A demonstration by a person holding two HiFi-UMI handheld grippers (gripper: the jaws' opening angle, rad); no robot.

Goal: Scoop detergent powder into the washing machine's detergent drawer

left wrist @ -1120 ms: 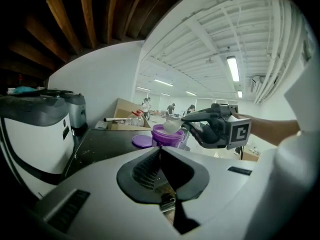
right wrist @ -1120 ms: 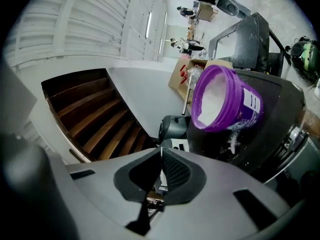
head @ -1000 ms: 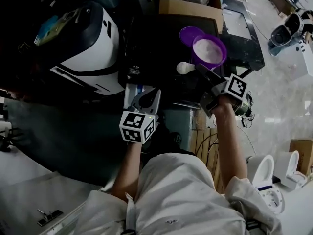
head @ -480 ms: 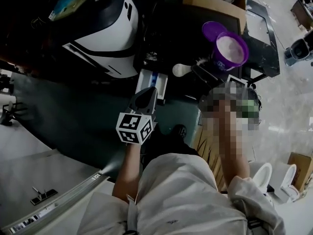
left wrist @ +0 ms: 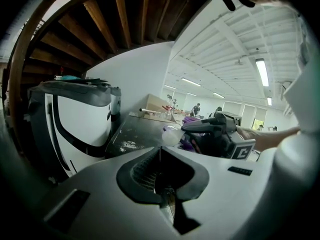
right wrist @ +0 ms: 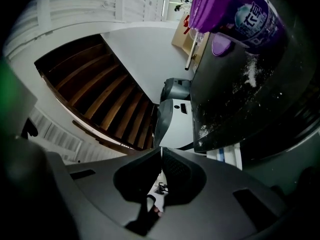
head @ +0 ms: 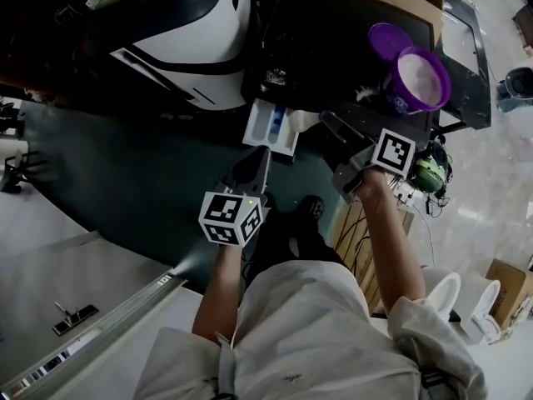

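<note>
While powder (head: 420, 77) fills tub (head: 397, 100), scoop (left wrist: 171, 135) hangs near drawer (head: 259, 124).

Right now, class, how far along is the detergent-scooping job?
Done: the detergent drawer stands open and the purple tub is uncapped. In hand: the right gripper holds the scoop near the drawer; the left gripper is shut and empty. Left: tipping powder in.

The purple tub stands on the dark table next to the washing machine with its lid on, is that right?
Not quite. The lid is off. The purple tub stands on the dark table next to the washing machine, but it is open, with white powder showing inside, and its purple lid lies beside it. The head view shows this.
</note>
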